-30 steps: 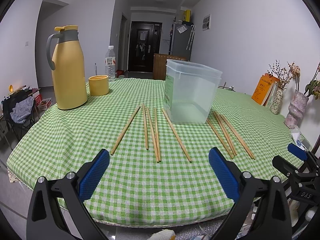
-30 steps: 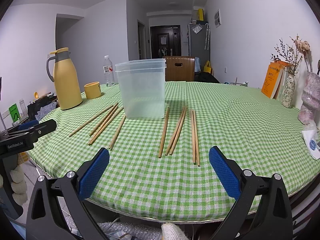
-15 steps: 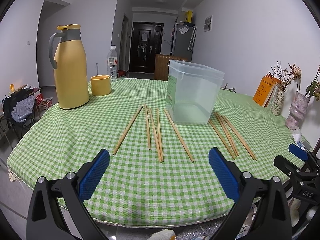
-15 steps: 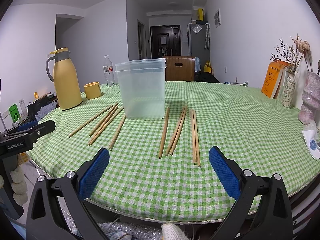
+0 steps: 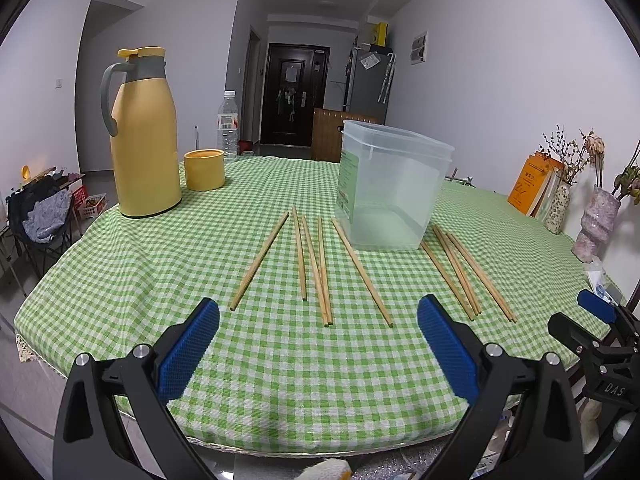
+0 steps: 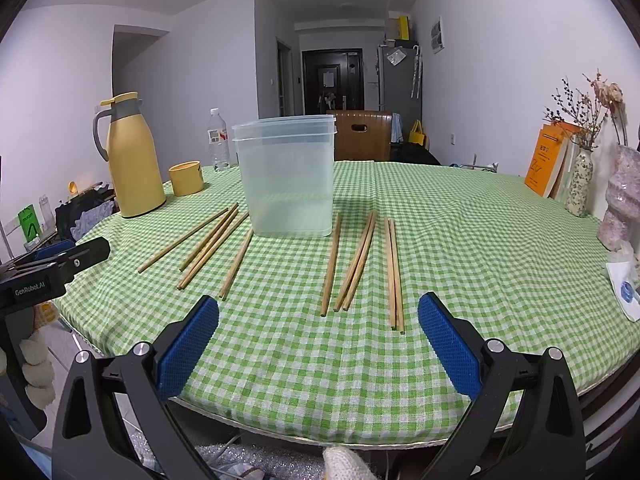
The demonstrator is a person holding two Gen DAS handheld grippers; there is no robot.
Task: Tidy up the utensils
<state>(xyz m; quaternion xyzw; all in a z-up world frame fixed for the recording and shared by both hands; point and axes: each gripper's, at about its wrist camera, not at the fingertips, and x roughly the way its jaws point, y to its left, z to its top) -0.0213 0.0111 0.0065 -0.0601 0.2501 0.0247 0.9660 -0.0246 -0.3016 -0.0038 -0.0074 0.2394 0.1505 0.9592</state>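
Not much going on yet; compared with a second ago the left gripper (image 5: 318,334) has crept a bit closer to the table (image 5: 132,264), so the jug (image 5: 144,136) and tub (image 5: 390,188) look bigger, while the right gripper (image 6: 318,332) view hasn't budged; my read is the left side is lining up for the first pick and nothing is sorted so far. Both sets of jaws are spread wide and holding nothing. The chopsticks (image 5: 316,264) lie flat on the checked cloth in 2 loose groups of 5, one on each side of the empty tub, all pointing roughly toward it. The left group sits just ahead of the left jaws, near ends falling between the 2 blue pads but not touching; the right group (image 6: 360,260) sits the same way ahead of the right jaws. They're thin and flat on cloth, so pinching 1 cleanly could be fiddly; guessing they go upright in the tub.
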